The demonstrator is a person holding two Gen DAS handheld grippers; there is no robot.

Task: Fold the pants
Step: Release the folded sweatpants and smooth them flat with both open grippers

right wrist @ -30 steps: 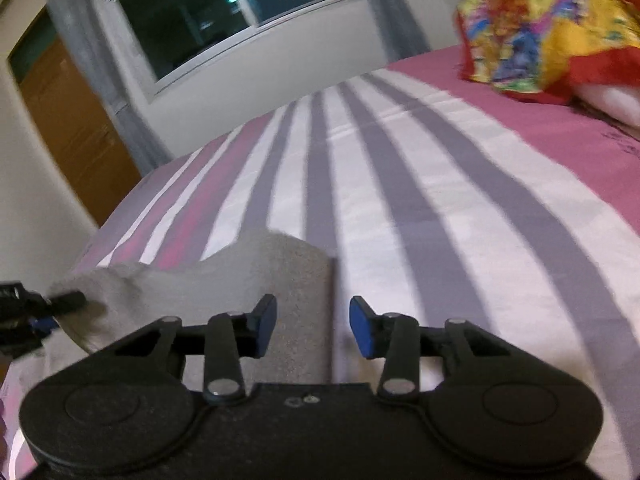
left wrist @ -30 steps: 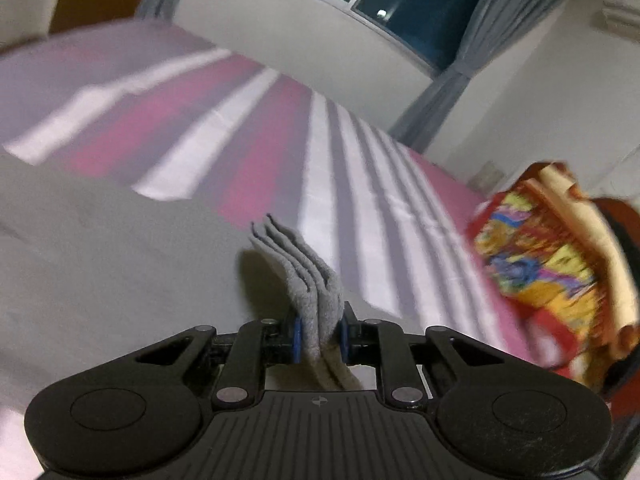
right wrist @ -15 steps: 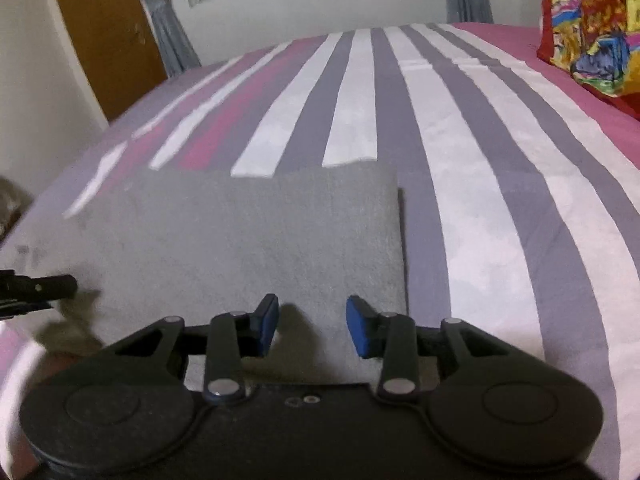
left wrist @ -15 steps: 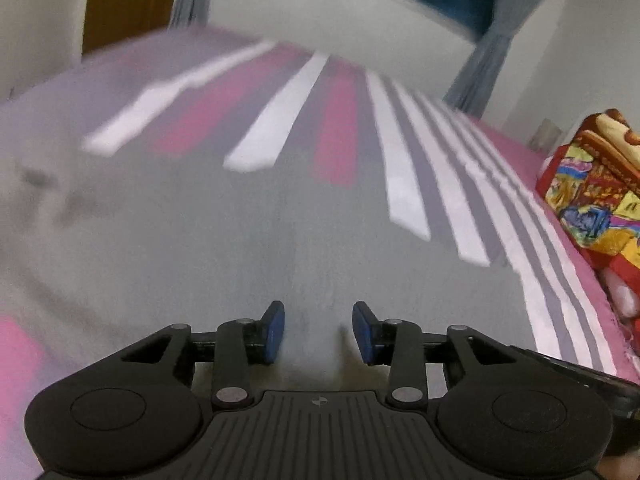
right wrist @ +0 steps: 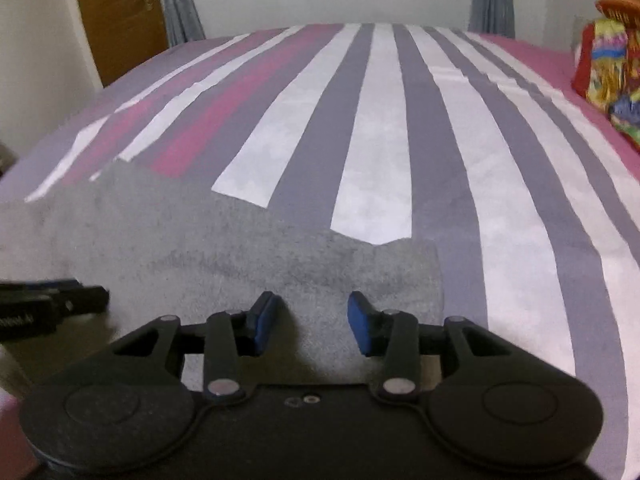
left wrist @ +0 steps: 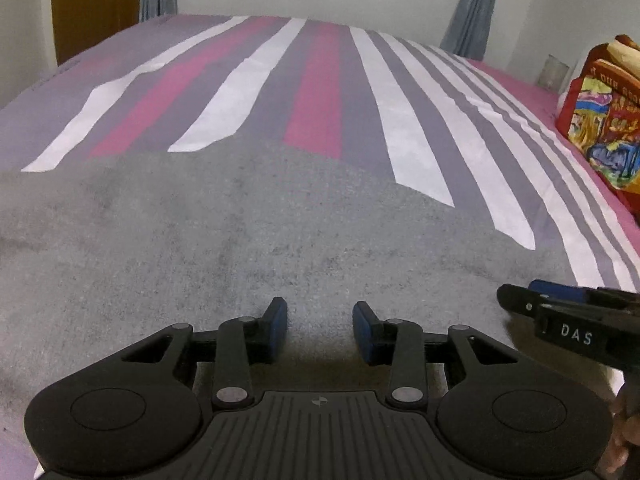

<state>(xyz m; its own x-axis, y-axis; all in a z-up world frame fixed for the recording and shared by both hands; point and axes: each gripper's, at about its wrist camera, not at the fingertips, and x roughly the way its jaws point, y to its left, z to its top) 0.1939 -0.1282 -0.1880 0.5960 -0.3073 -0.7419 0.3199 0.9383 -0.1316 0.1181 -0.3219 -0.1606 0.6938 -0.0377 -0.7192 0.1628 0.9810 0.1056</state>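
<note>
The left gripper [left wrist: 320,326] is held with jaws apart, nothing between them; they were just opened. The flat grey fleece pants [left wrist: 248,248] lie spread beneath and ahead of it on the striped bedsheet [left wrist: 400,120]. The right gripper [right wrist: 308,326], likewise apart and empty, hovers over their right edge. Matching corners should be pinched before the next fold is made.

Left tongs [left wrist: 320,330] let go; pants [left wrist: 240,248] now lie flat.
</note>
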